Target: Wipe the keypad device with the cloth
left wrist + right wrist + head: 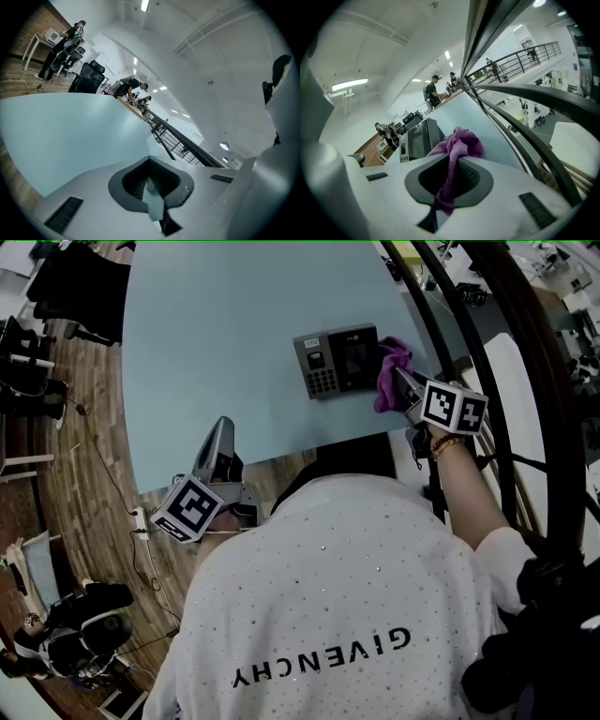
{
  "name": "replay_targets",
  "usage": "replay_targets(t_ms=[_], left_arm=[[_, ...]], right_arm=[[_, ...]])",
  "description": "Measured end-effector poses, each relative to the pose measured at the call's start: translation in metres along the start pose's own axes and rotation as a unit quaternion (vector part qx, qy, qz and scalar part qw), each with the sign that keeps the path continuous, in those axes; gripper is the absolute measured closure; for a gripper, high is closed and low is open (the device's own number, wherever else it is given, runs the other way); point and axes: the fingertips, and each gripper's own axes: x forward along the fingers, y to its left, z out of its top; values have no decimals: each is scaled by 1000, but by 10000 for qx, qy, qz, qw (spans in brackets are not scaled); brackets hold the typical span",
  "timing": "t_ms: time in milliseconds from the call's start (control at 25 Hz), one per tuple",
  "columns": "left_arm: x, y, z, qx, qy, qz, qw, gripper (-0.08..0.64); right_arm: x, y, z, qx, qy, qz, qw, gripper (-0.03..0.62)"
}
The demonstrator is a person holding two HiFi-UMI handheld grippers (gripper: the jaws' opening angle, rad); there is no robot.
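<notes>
Head view: the cloth (392, 373) covers the right edge of the keypad device (336, 362) and the jaw tips of the right gripper (401, 382); the key markings are too small to read. Right gripper view: the keypad device's lower part is hidden behind the gripper's own body. Contact between cloth and keypad device cannot be determined.

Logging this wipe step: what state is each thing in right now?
keypad device: lying flat, face up, screen dark.
cloth: bunched, clamped, at the device's right edge.
right gripper: shut on cloth.
left gripper: shut, empty, away from the device.
</notes>
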Motion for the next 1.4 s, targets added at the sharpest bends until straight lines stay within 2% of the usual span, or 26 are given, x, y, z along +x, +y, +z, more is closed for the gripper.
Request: replay_targets(t_ms=[280,440,560,720,880,1000,1160,1240,1400], left_arm=[[-10,-3,-2,-89,-63,-113,9999,557],[-11,-8,10,-169,-225,-255,9993,557],[-14,-9,21,-85,-346,-253,9990,557],[-21,16,33,42,-247,-45,9997,557],[-47,23,22,12,-215,-246,9995,557],[-55,37,37,325,-367,-282,9984,557],[-69,46,90,547,-633,-359,9958,557],[-76,41,99,640,-678,-380,9949,557],[-82,40,88,781,-518,-422,9947,557]], right_arm=[[-21,7,-7,-415,215,-274,9985,565],[-37,25,13,-495,0,-143,9987,565],[-48,35,34,-620,-234,-169,9977,565],[-50,49,58,-915,-619,-454,9928,565],[-74,51,60,-1256,-998,-747,9842,565],[-75,86,82,-1546,-1506,-483,9752,565],[-75,194,104,-2106,-1915,352,9580,565],[-81,221,98,-2251,-2002,645,9514,565],[-79,254,58,-2222,-1846,1119,9508,565]])
